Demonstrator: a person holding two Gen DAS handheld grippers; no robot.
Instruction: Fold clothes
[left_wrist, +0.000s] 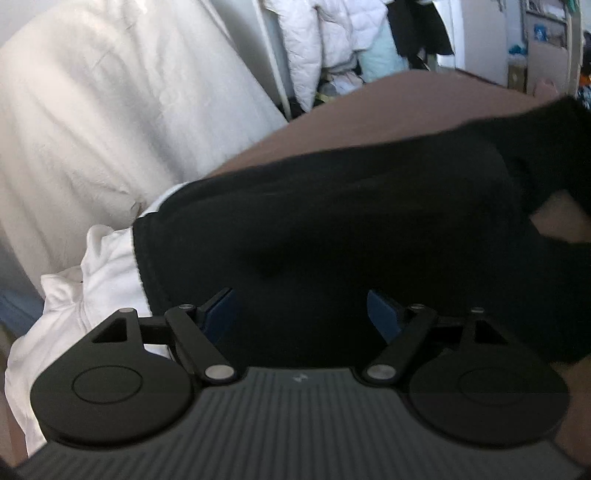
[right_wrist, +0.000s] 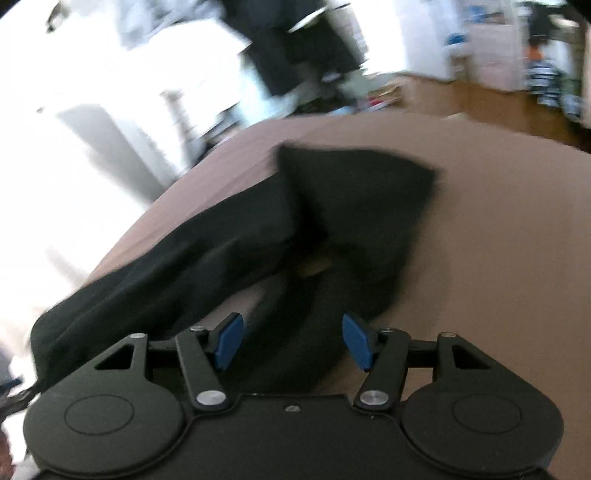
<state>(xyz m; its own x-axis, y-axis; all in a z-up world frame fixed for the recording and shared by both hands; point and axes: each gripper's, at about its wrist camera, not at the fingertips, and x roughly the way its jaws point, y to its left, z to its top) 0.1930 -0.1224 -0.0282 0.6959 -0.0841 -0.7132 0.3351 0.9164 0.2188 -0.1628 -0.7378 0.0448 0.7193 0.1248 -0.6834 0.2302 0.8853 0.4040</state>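
A black garment (left_wrist: 332, 221) lies spread on a brown bed surface (left_wrist: 369, 114). In the left wrist view my left gripper (left_wrist: 301, 314) is open, its blue pads (left_wrist: 382, 314) wide apart just above the garment's near part, holding nothing. In the right wrist view the same black garment (right_wrist: 258, 236) lies bunched, one part folded over with a small gap showing the brown surface (right_wrist: 498, 240). My right gripper (right_wrist: 293, 339) is open, its blue pads (right_wrist: 229, 339) straddling a near fold of the cloth without closing on it. This view is motion-blurred.
White clothing (left_wrist: 92, 280) lies at the black garment's left edge. A large white duvet (left_wrist: 110, 110) is heaped behind it. White jackets (left_wrist: 325, 44) hang beyond the bed. The right wrist view shows a wooden floor (right_wrist: 480, 99) with clutter past the bed.
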